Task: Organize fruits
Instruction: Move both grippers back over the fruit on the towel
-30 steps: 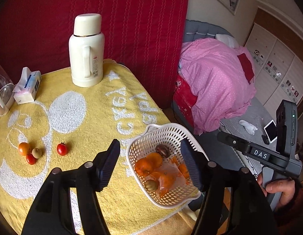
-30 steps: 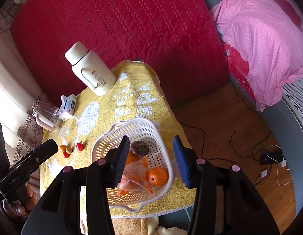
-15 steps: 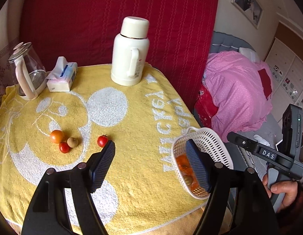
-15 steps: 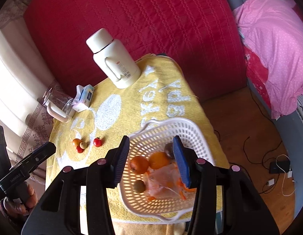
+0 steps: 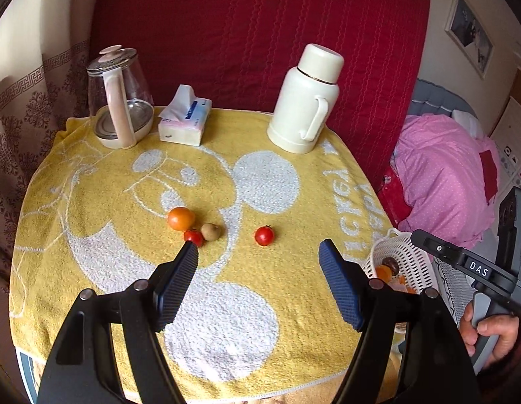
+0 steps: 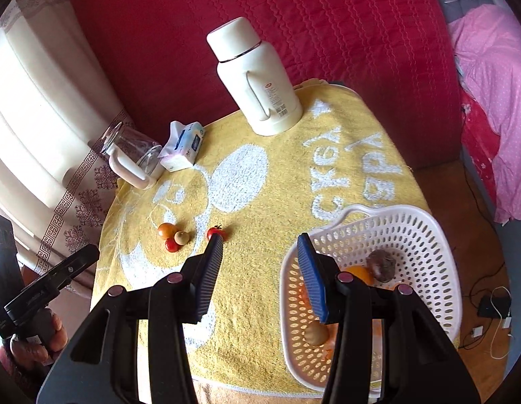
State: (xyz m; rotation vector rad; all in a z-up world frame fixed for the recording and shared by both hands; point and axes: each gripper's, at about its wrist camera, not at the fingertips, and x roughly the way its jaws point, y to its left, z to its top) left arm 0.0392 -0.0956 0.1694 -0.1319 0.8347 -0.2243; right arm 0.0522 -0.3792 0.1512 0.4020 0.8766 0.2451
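On the yellow towel lie an orange fruit (image 5: 181, 218), a small red tomato (image 5: 193, 237) touching it, a tan round fruit (image 5: 211, 231) and a lone red tomato (image 5: 264, 235). They also show in the right wrist view: the orange fruit (image 6: 166, 230), the lone tomato (image 6: 216, 233). A white perforated basket (image 6: 415, 235) at the table's right front holds several fruits. My left gripper (image 5: 258, 252) is open and empty, above the towel just short of the loose fruits. My right gripper (image 6: 260, 240) is open and empty, left of the basket.
A cream thermos (image 5: 304, 101), a tissue pack (image 5: 185, 119) and a glass kettle (image 5: 119, 97) stand along the table's back. A red padded wall is behind. A bed with pink bedding (image 5: 442, 175) is right of the table. Cables lie on the floor (image 6: 489, 303).
Both grippers have swung left, away from over the basket toward the loose fruits on the towel. Both stay open and empty. The fruits have not moved.
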